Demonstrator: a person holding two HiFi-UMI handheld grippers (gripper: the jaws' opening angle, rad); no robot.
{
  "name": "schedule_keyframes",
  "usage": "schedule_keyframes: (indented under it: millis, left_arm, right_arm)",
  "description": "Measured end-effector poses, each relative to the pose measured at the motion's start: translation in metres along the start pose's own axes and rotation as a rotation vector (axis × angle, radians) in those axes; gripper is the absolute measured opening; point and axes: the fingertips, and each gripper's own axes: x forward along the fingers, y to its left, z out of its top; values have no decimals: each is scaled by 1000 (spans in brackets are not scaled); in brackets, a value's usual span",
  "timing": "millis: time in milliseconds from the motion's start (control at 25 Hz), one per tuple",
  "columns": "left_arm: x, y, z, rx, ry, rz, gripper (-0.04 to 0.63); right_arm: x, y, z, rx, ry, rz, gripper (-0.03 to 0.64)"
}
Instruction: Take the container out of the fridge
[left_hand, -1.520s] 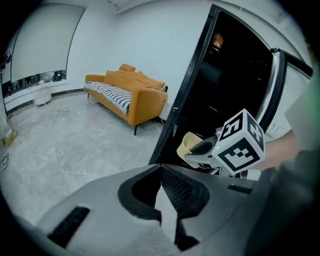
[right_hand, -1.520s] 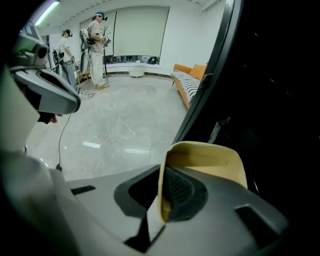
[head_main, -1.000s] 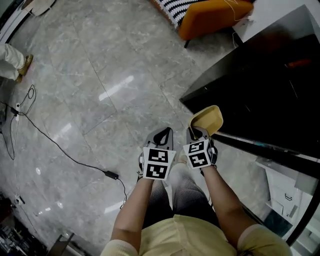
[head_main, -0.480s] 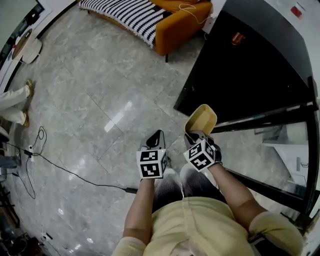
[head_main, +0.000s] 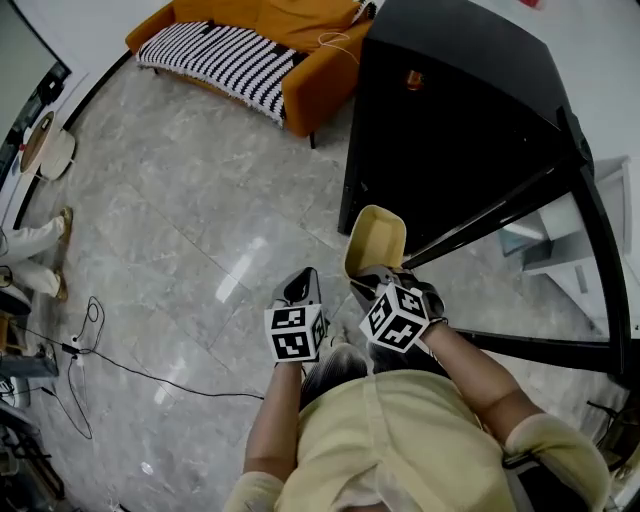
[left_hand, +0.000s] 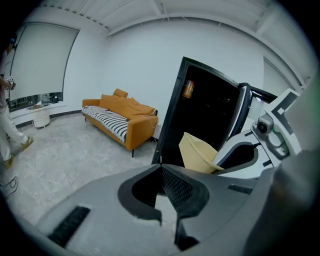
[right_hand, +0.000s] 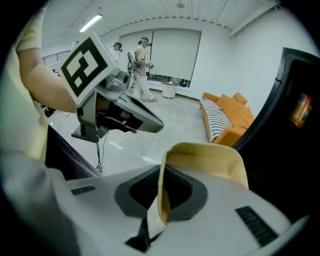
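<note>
A cream plastic container (head_main: 376, 237) hangs over the floor in front of the black fridge (head_main: 455, 120). My right gripper (head_main: 368, 278) is shut on its near wall. In the right gripper view the container's rim (right_hand: 161, 170) sits pinched between the two jaws and the tub (right_hand: 215, 159) opens beyond them. My left gripper (head_main: 303, 280) floats just left of it, shut and empty; its jaws meet in the left gripper view (left_hand: 162, 172). That view also shows the container (left_hand: 199, 152) off to the right, with the fridge's dark front (left_hand: 202, 115) behind it.
The fridge door (head_main: 590, 220) stands open at the right, with white shelves (head_main: 545, 240) behind it. An orange sofa (head_main: 270, 50) with a striped cover stands at the back. A cable (head_main: 120, 365) runs over the marble floor at the left. People (right_hand: 141, 67) stand far off by a window.
The head view has swung, so the fridge and sofa now sit higher and nearer the middle. Both grippers stay side by side, the right still holding the container.
</note>
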Motion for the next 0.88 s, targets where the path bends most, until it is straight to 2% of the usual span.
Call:
schedule_keyframes:
  millis: [200,400,880]
  left_arm:
    - [-10,-4,17,50,-23,-24,23]
    - [-21,-15,31,109,-52,-53,23]
    - [-33,-19,31,111,-85,-60,23]
  right_arm:
    - [-21,6,18,-13,-54,-4,31]
    - [-35,12,16,-39,-74,17,31]
    - [-47,14,3,-40,-46,12,31]
